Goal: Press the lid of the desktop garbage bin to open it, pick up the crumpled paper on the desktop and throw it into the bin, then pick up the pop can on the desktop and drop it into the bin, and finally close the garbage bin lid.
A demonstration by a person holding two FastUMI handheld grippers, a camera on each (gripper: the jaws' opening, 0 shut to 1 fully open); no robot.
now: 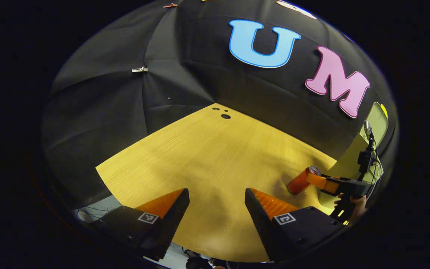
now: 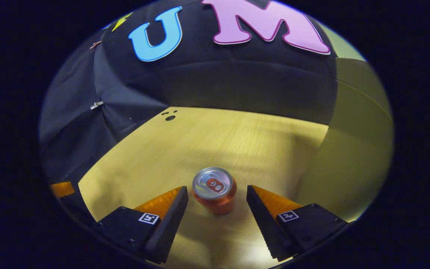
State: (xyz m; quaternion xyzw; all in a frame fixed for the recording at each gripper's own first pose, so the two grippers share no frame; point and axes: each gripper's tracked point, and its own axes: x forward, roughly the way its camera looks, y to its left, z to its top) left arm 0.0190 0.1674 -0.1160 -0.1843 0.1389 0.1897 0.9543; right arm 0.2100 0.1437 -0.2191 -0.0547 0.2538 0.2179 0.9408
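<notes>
Pop can between my right tool's fingers

My right tool (image 2: 217, 196) is spread around the upright pop can (image 2: 214, 189) on the counter (image 2: 155, 157), not touching.

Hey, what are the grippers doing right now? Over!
Left gripper open, empty. Right gripper open around upright pop can, not touching. Nothing blocking.
</notes>
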